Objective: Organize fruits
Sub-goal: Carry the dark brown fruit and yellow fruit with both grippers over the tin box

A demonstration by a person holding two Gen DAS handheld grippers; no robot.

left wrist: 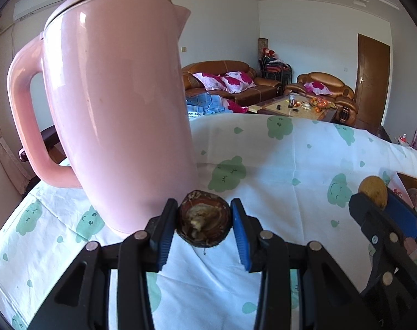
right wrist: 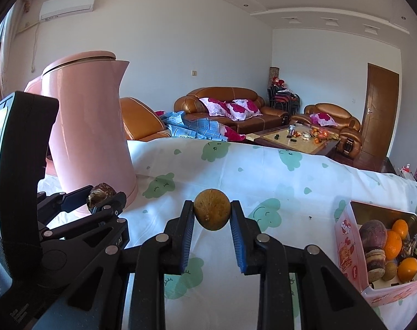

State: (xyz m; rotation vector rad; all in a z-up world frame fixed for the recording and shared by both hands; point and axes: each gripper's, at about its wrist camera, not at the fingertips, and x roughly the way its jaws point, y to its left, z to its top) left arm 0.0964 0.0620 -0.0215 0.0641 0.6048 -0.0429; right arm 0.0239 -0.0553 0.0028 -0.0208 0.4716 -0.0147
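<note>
1. Two grippers in view, each with black arms and blue-padded fingers, each clamped on one fruit, both raised clear of the tabletop [right wrist: 263, 170].
2. Left gripper [left wrist: 204, 224]: fingers closed on a dark brown, scaly round fruit [left wrist: 204, 221], pale flesh showing at its near face; held just in front of the foot of the pink kettle. Seen also from the right wrist view at far left [right wrist: 101, 196].
3. Right gripper [right wrist: 211, 214]: fingers closed on a tan, rough-skinned round fruit [right wrist: 211, 209], pads pressing its two sides. Seen from the left wrist view at the right edge [left wrist: 373, 194].
4. Pink kettle [left wrist: 117, 104]: lidded, handle to the left, spout to the right, upright on the tabletop, left of both held fruits.
5. Tabletop cover: white cloth with green cloud-face and droplet print, creased.
6. Pink box [right wrist: 348, 244]: open-topped, printed side, lower right of the right wrist view, well apart from the kettle. Contents: three oranges [right wrist: 392, 243], a purple-brown fruit, a small tan fruit, other dark pieces not identifiable.
7. Background: brown leather sofas with pink-flowered cushions, low table with small items, wooden door, wall air conditioner.
</note>
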